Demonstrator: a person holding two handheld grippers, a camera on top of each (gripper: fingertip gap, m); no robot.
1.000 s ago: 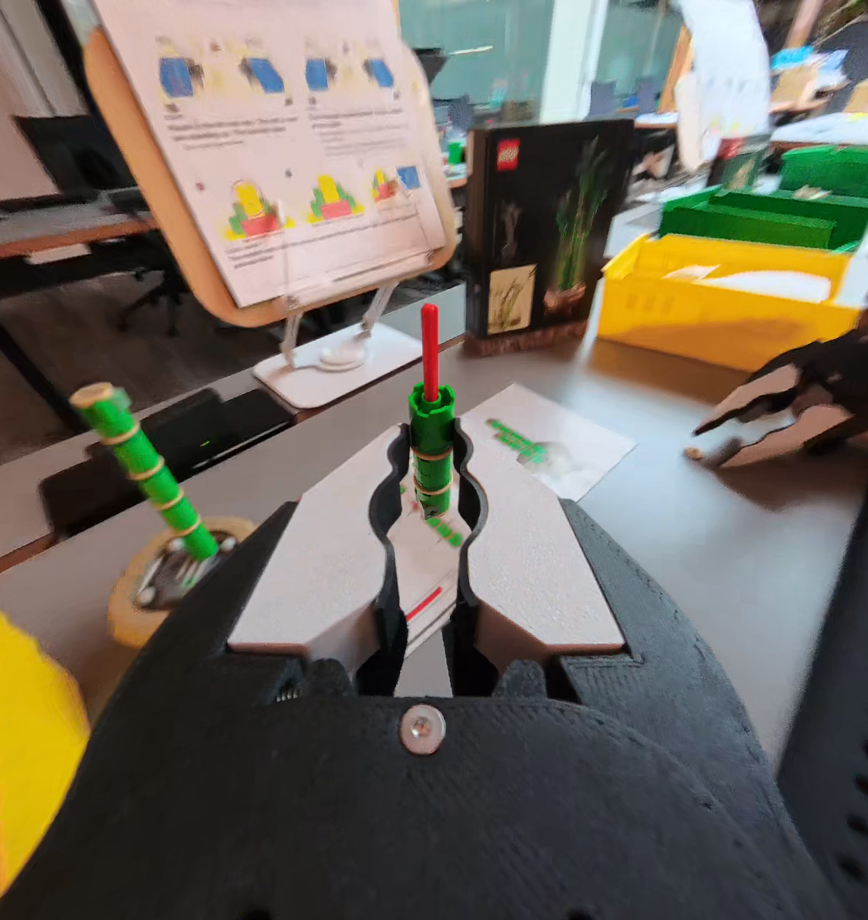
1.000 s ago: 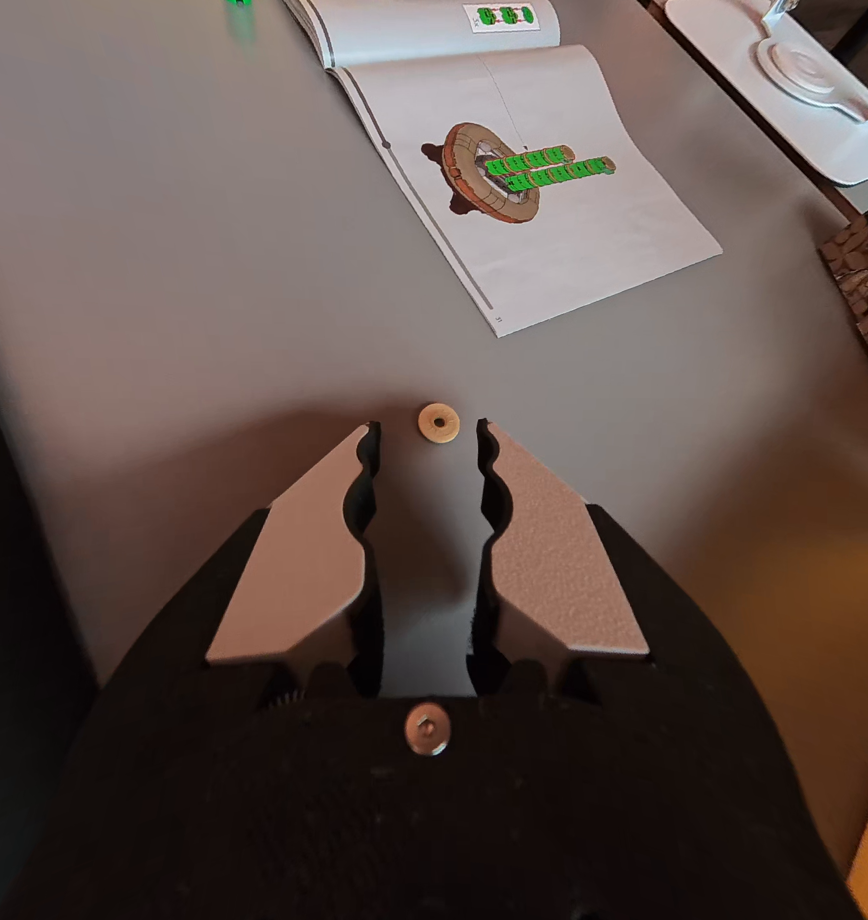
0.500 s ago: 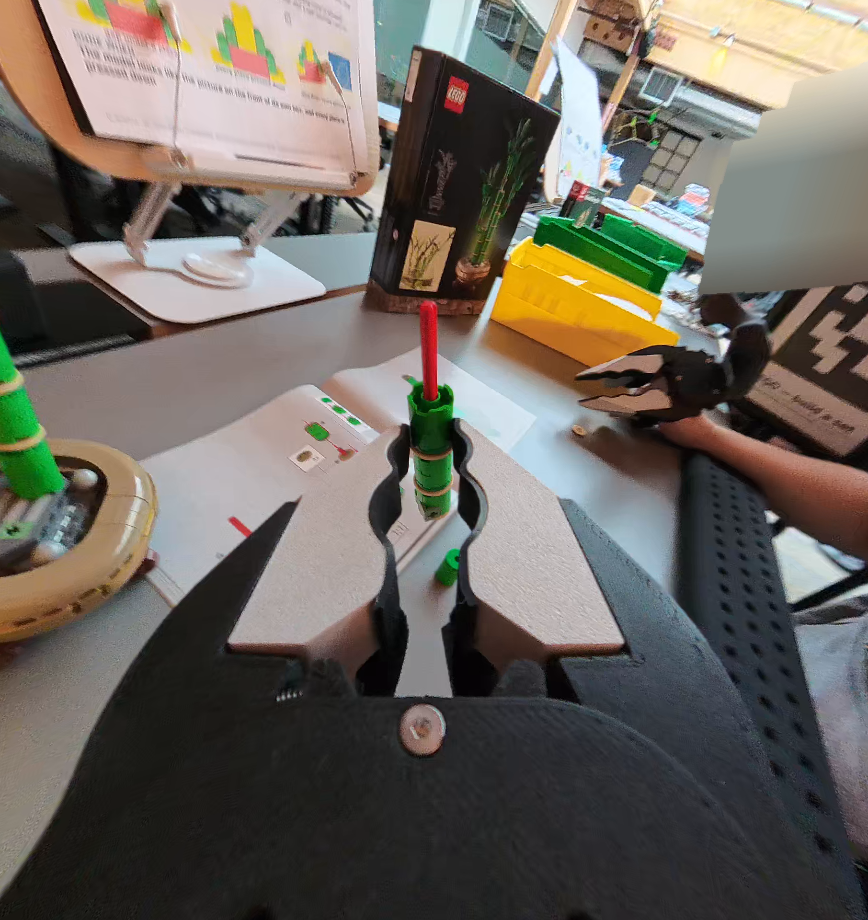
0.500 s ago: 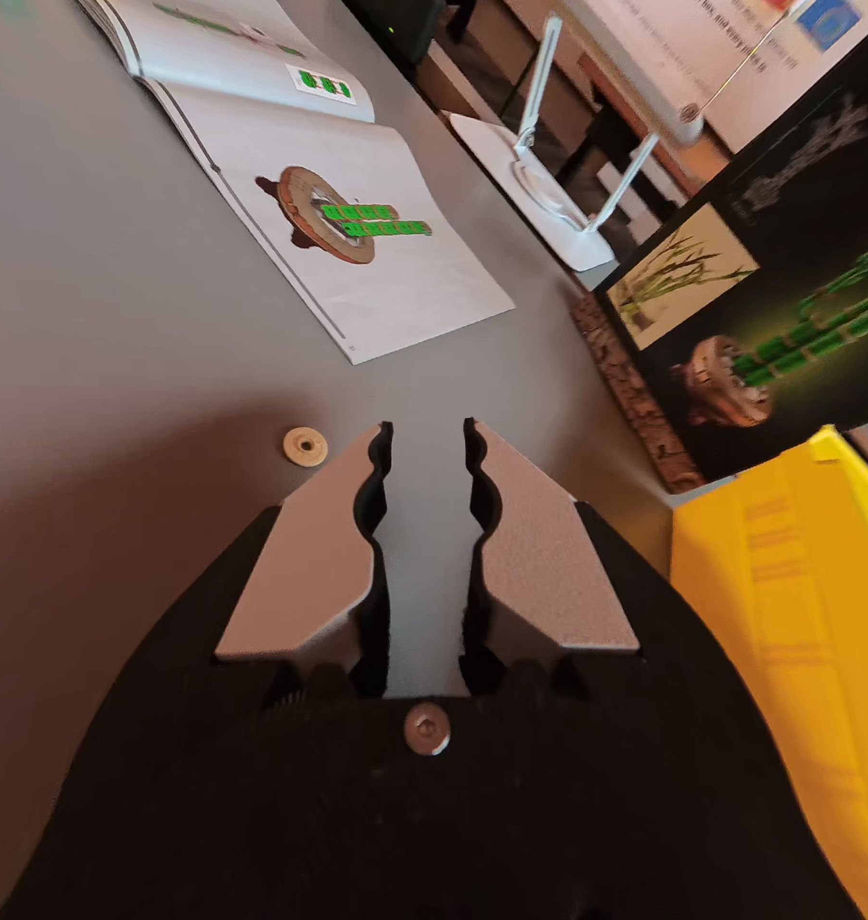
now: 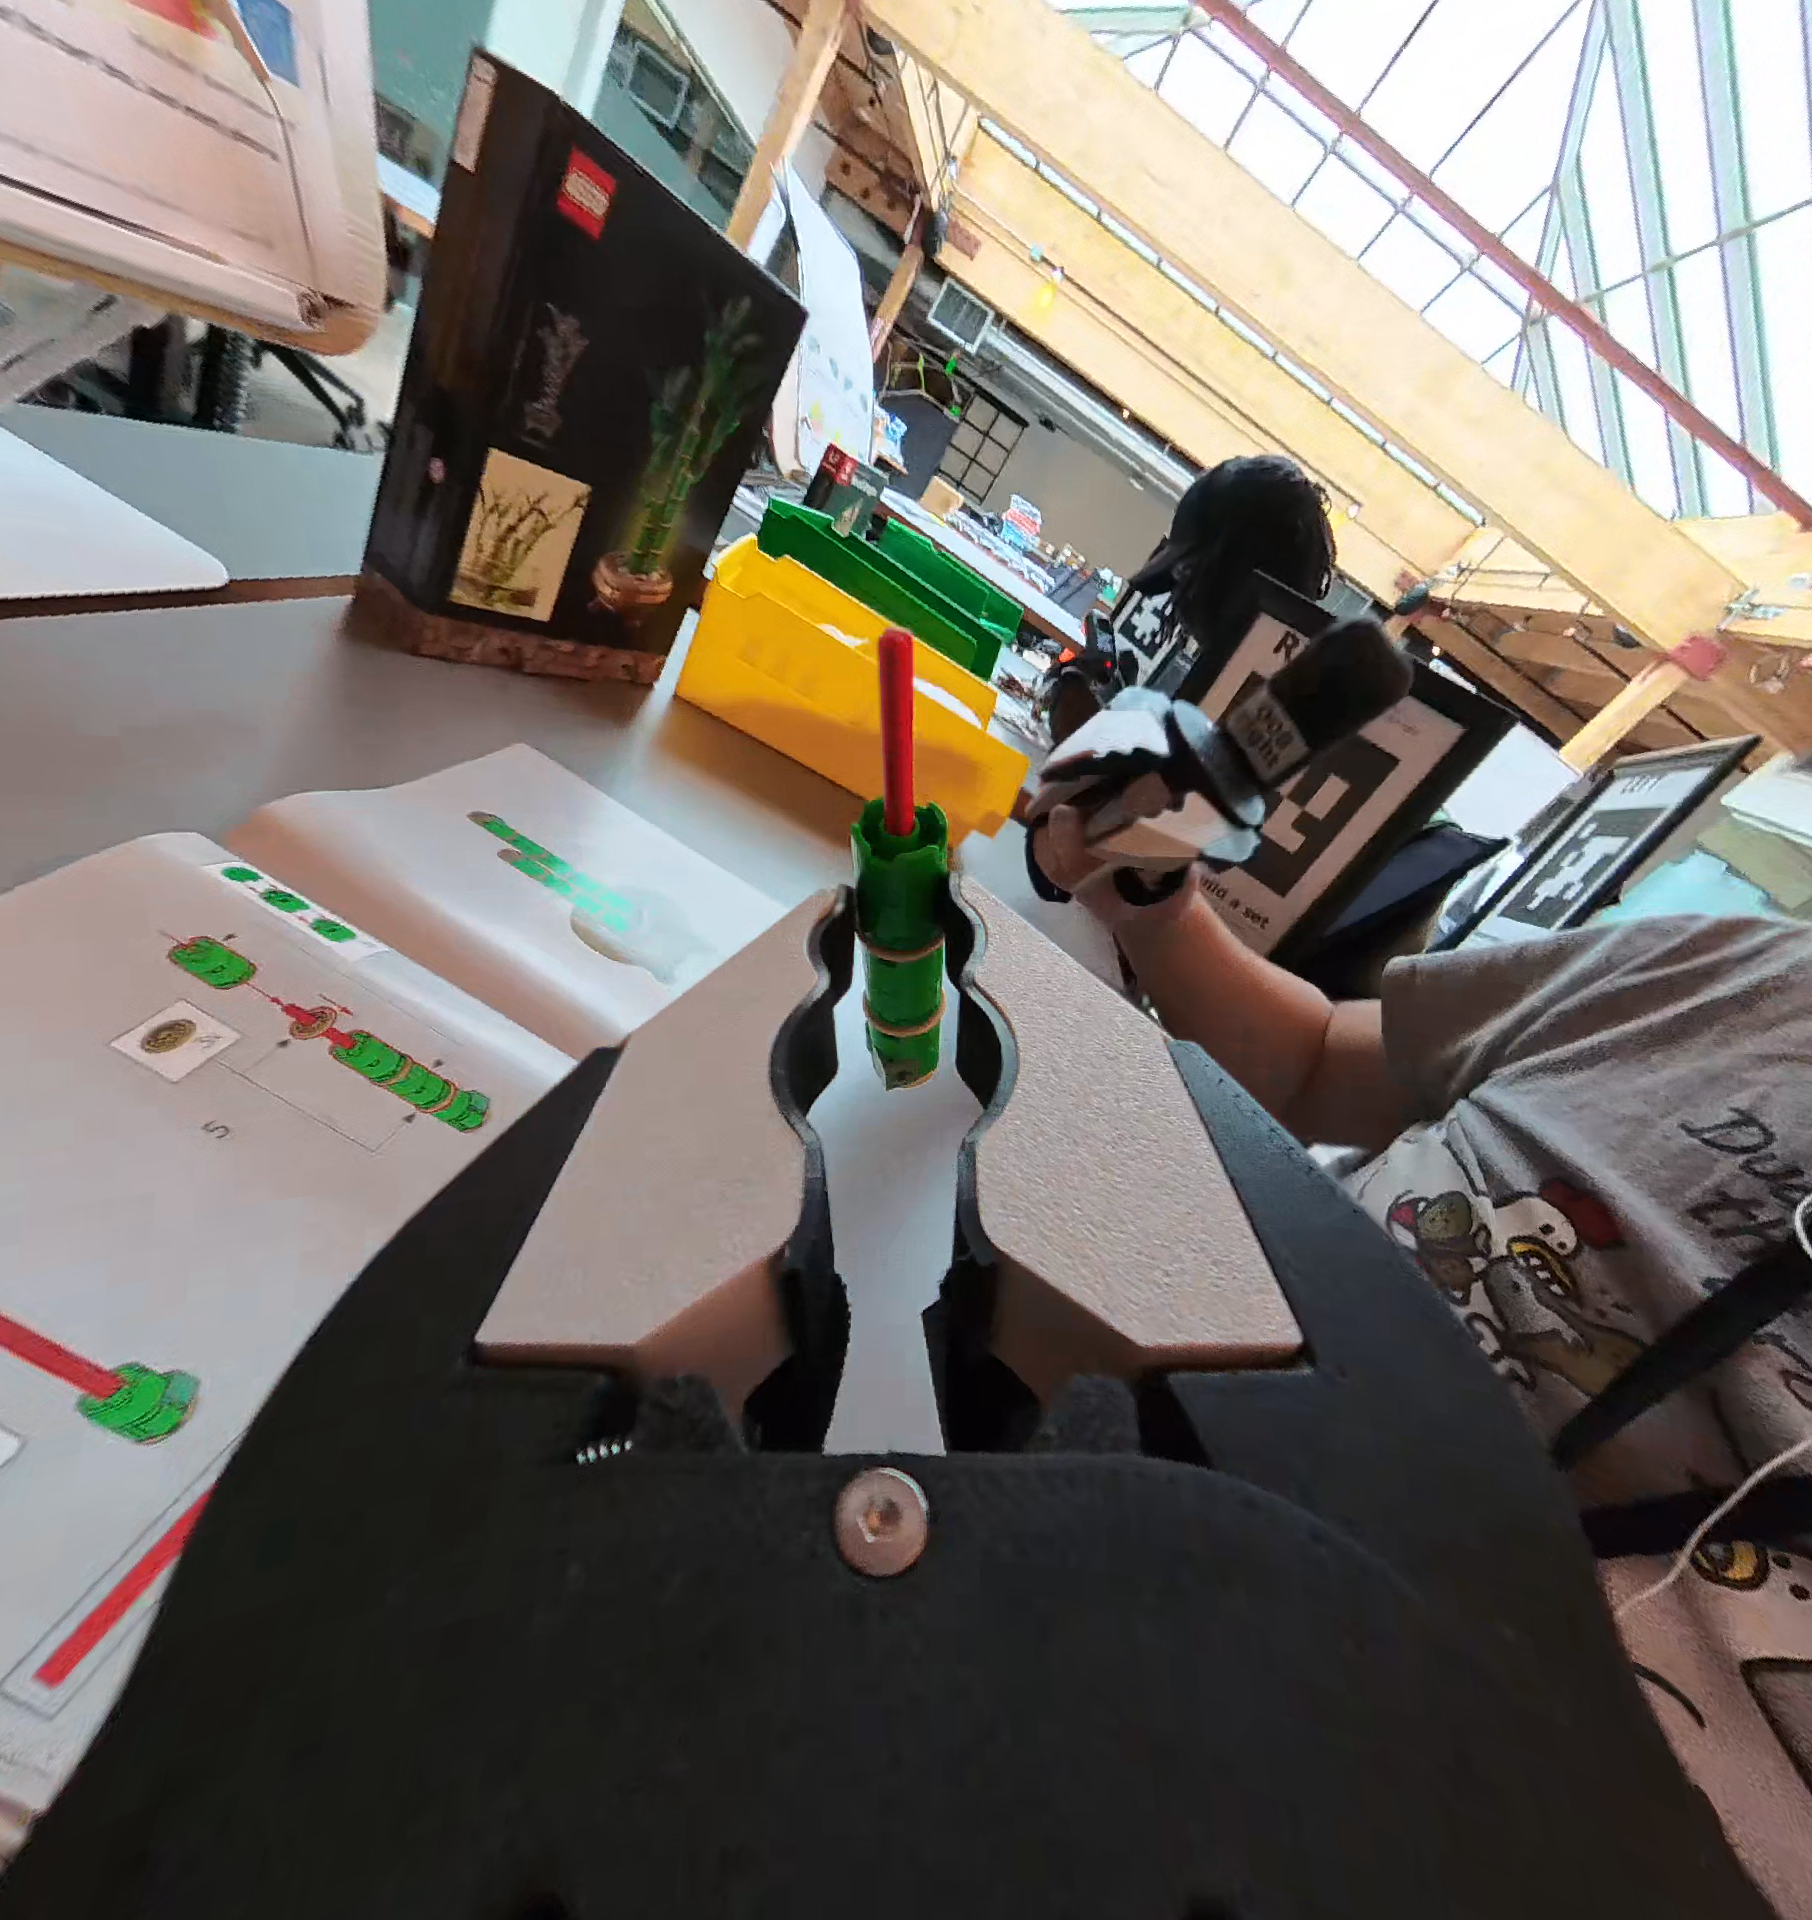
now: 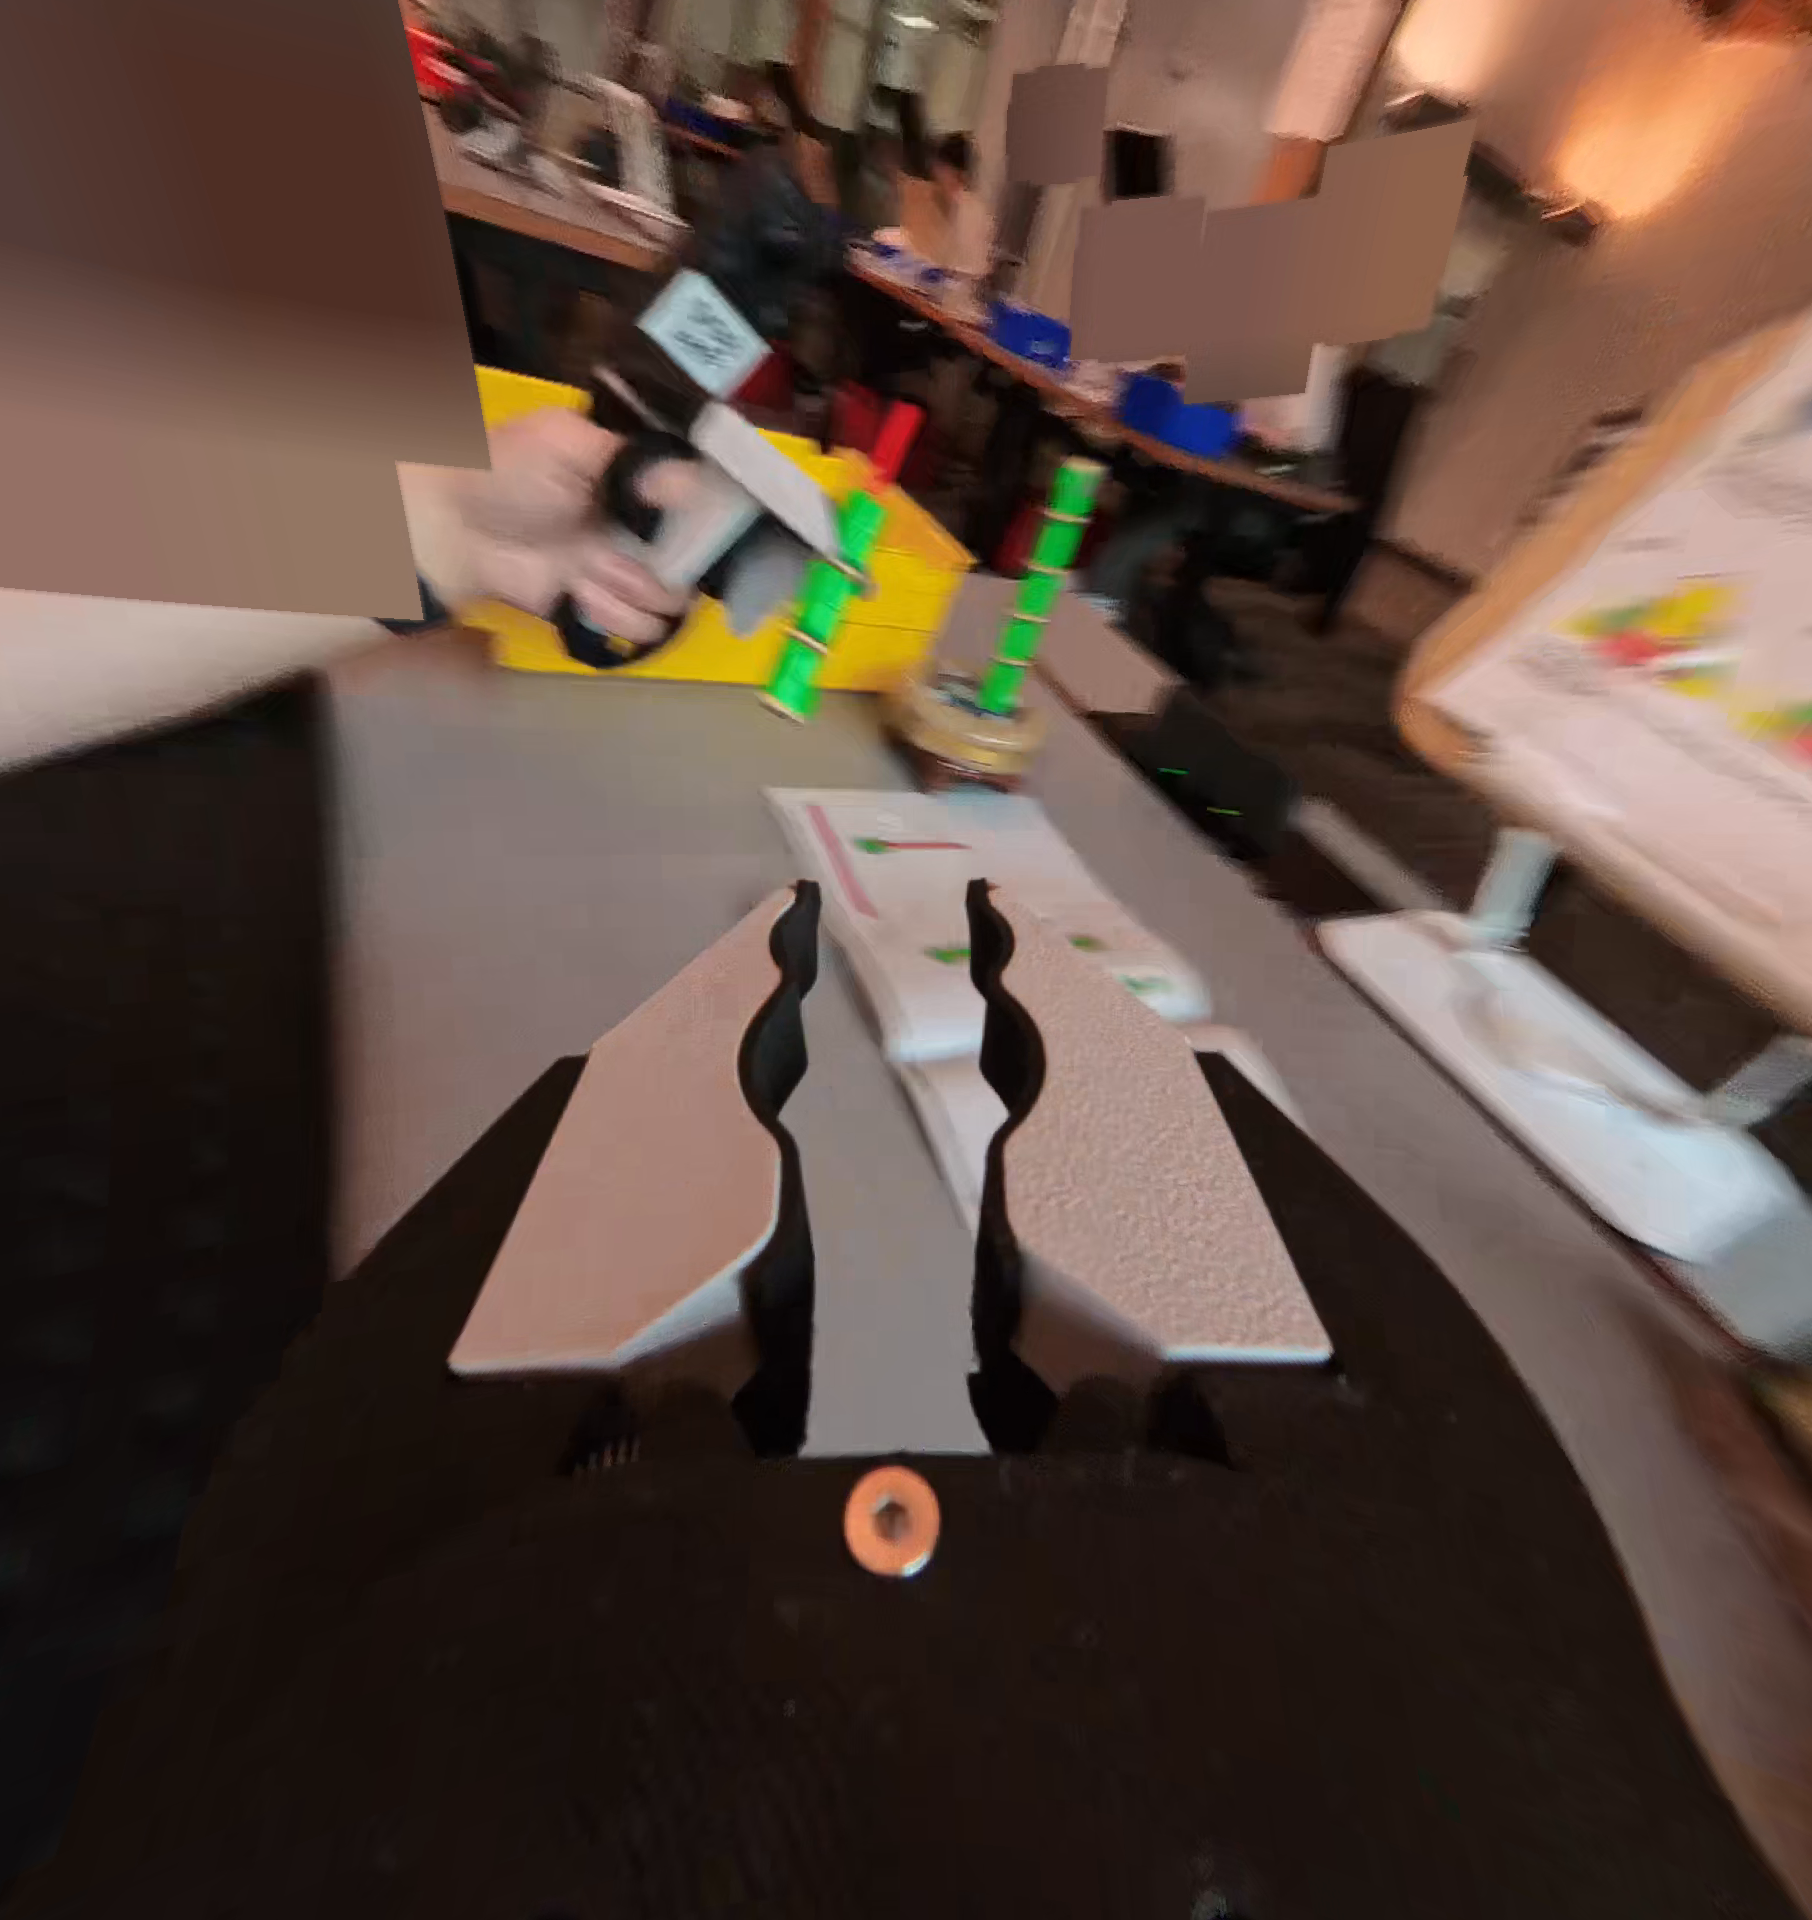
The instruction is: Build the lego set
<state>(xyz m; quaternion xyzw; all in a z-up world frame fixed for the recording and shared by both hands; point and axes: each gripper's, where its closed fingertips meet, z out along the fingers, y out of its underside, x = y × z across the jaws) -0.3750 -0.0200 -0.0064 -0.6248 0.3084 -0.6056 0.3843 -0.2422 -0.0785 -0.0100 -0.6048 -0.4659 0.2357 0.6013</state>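
- Bamboo stalk piece (image 5: pixel 900 956), green segments with tan rings on a red rod (image 5: pixel 895 732), stands upright between the tips of the left gripper (image 5: pixel 897 940); the jaws are closed onto its sides and it hangs clear of the desk (image 5: pixel 154 717).
- Right gripper (image 6: pixel 886 899) has its jaws parted by a narrow gap with nothing between them; only grey desk shows there.
- Beyond the stalk piece, the instruction booklet (image 5: pixel 289 997) lies open on the desk, its near edge cut off by the left gripper's body.
- Farther behind stand the set's box (image 5: pixel 580 416) and a yellow bin (image 5: pixel 829 675), with a green bin (image 5: pixel 881 582) behind that.
- In the right wrist view, a second green stalk (image 6: pixel 1037 592) rises from a round tan base (image 6: pixel 969 727) beside the stalk piece; motion blur makes the base's details hard to make out.
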